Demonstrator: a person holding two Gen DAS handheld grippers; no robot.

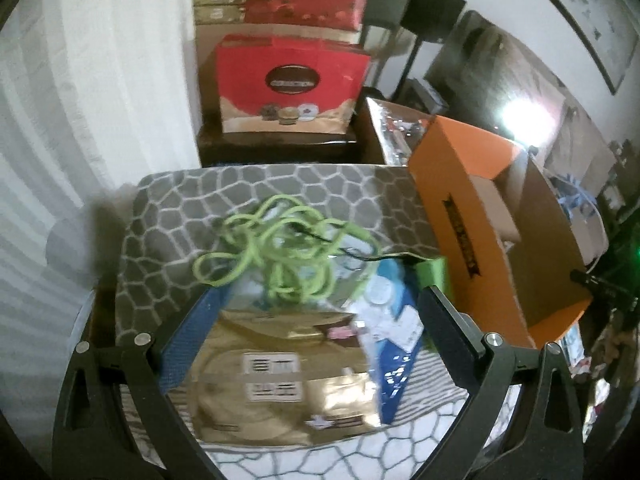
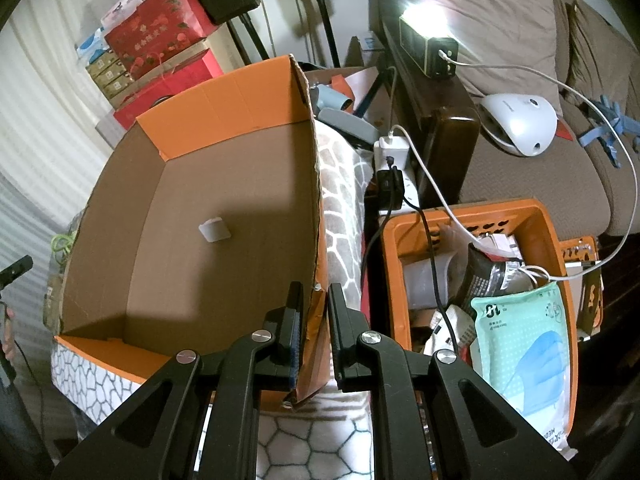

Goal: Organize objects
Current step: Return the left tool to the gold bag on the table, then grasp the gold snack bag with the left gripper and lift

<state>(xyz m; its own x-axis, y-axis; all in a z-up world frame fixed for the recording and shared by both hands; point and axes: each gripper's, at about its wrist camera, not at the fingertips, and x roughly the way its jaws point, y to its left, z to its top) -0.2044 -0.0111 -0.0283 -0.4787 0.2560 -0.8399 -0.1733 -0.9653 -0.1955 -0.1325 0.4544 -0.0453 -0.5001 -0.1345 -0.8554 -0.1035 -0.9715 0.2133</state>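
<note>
Right wrist view shows your right gripper (image 2: 312, 320) clamped on the near wall of the orange box (image 2: 192, 216): one finger inside, one outside, the cardboard edge pinched between them. Keep this grip firm and the box steady, because it looks like the place where the things must go. Inside it I see only one small white piece (image 2: 215, 230) on the floor, so most of the sorting is probably not yet done.

Your left gripper (image 1: 316, 292) has its jaws wide apart and holds nothing. Between its fingers lie a gold packet (image 1: 280, 376), a blue-white packet (image 1: 396, 344) and a tangled green cord (image 1: 280, 248), all on the patterned blanket (image 1: 180, 200), just left of the box. Choose one thing only; the cord lies over the packets, so lift it first or it may drag them.

Hard to see: this view is blurred, the packet labels cannot be read, and where the cord ends is not clear. The orange crate (image 2: 472, 216) beside the box is cut by the gripper.
</note>
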